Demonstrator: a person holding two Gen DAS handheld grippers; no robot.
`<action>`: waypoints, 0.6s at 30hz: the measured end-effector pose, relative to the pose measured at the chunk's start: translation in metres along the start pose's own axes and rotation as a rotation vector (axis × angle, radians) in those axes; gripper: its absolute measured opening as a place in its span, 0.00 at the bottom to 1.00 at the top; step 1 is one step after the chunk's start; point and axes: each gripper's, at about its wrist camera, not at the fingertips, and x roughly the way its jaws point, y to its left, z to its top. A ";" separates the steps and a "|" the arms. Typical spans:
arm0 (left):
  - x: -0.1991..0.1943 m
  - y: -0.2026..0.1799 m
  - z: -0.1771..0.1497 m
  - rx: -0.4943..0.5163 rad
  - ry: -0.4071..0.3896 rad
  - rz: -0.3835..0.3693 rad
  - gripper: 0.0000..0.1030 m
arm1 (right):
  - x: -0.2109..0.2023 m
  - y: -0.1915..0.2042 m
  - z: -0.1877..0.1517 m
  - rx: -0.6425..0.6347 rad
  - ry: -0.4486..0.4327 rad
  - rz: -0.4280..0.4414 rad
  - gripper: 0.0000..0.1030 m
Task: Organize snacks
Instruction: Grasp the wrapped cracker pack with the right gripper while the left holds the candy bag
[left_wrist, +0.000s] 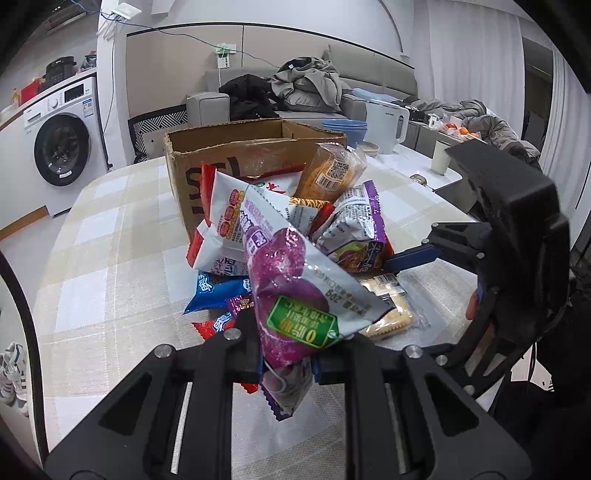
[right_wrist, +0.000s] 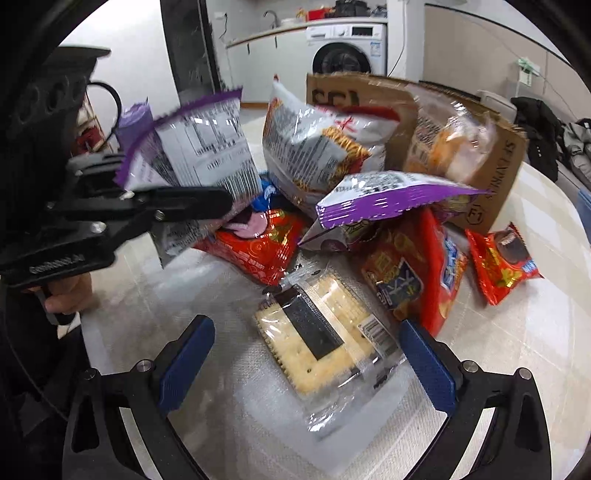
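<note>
My left gripper is shut on a purple-and-white snack bag and holds it above the table; the right wrist view shows the same bag in that gripper. My right gripper is open, its blue pads on either side of a clear cracker pack lying on the table. It also shows in the left wrist view. A heap of snack bags leans against a tipped cardboard box.
The checked tablecloth covers the table. A white kettle, blue bowls and a cup stand behind the box. A red snack pack lies apart on the right. A washing machine stands left.
</note>
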 end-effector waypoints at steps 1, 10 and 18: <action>0.000 0.000 0.000 -0.002 -0.001 0.001 0.14 | 0.005 0.000 0.003 -0.007 0.017 -0.006 0.99; 0.000 0.001 0.000 -0.004 -0.001 -0.001 0.14 | 0.004 0.017 -0.001 -0.009 0.025 0.038 0.81; 0.001 0.000 -0.002 0.001 -0.001 -0.001 0.14 | 0.019 0.040 0.002 -0.013 0.030 -0.030 0.81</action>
